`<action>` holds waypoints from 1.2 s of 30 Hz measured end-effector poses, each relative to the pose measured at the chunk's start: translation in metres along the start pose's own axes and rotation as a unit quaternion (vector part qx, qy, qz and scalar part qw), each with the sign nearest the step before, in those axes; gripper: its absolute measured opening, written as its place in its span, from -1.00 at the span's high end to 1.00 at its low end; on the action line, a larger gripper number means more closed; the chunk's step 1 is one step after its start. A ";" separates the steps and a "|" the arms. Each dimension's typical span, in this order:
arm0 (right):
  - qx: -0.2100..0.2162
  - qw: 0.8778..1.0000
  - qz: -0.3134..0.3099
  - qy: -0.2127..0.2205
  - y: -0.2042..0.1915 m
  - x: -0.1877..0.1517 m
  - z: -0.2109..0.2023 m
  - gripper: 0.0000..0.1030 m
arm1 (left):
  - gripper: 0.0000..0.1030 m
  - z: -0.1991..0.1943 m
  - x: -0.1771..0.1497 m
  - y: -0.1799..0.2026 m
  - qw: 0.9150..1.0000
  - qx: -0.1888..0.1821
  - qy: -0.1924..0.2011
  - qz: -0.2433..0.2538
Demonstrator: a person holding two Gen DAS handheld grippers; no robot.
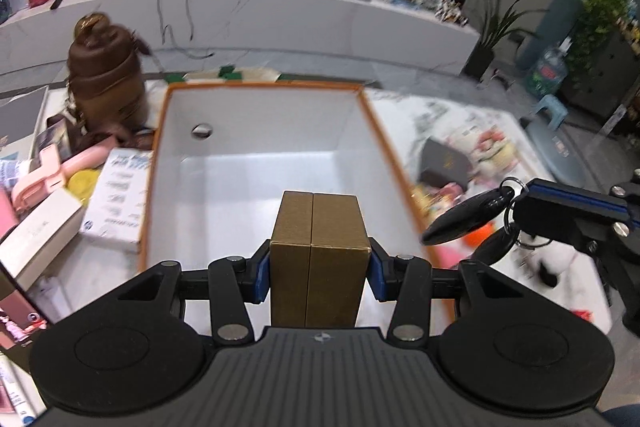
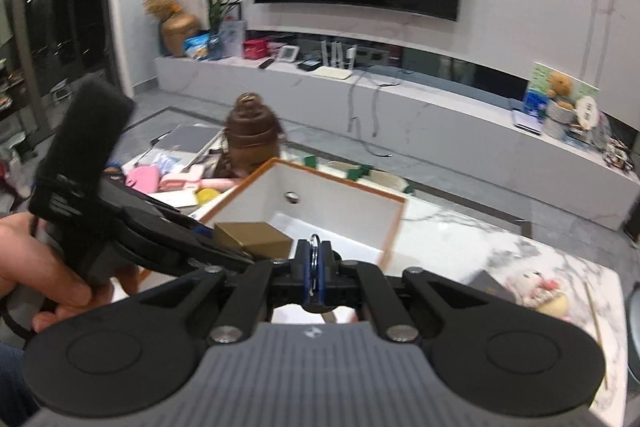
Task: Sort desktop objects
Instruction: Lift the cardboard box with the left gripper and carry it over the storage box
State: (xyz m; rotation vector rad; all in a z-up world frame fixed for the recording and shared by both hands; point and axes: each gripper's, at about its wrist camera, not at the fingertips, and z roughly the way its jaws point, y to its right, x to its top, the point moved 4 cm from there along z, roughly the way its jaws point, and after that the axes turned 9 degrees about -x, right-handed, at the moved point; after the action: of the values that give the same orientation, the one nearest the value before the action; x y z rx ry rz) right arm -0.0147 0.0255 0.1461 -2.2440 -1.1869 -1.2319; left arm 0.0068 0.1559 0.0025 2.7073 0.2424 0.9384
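Note:
My left gripper [image 1: 319,273] is shut on a gold-brown cardboard box [image 1: 319,247] and holds it over the near end of an open white bin with an orange rim [image 1: 256,155]. The same box [image 2: 252,238] and bin [image 2: 340,203] show in the right wrist view. My right gripper [image 2: 316,277] is shut on a metal key ring [image 2: 315,259]. In the left wrist view the right gripper [image 1: 520,201] holds that ring with a black key fob [image 1: 460,217] hanging just past the bin's right rim.
A brown bottle [image 1: 106,75] stands left of the bin, with pink items [image 1: 44,175], a yellow disc [image 1: 82,183] and white boxes [image 1: 116,199] near it. A dark booklet [image 1: 446,163] and plush toy [image 2: 540,289] lie on the marble table [image 2: 460,239] to the right.

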 end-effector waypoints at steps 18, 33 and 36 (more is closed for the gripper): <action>0.008 0.991 -0.061 -0.115 -0.036 -0.073 0.085 0.94 | -0.03 0.057 -0.039 -0.001 0.989 0.059 -0.119 0.072; 0.019 0.987 -0.075 -0.139 -0.038 -0.077 0.101 0.93 | -0.09 0.070 -0.039 -0.007 0.983 0.072 -0.149 0.076; 0.022 0.988 -0.068 -0.140 -0.037 -0.078 0.102 0.88 | -0.16 0.067 -0.037 -0.008 0.985 0.064 -0.142 0.068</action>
State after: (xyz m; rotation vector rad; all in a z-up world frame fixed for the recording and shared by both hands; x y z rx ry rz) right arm -0.0107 0.0702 0.0200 -2.3954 -1.4750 -0.9450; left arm 0.0193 0.1412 -0.0715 2.9652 0.0621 0.5742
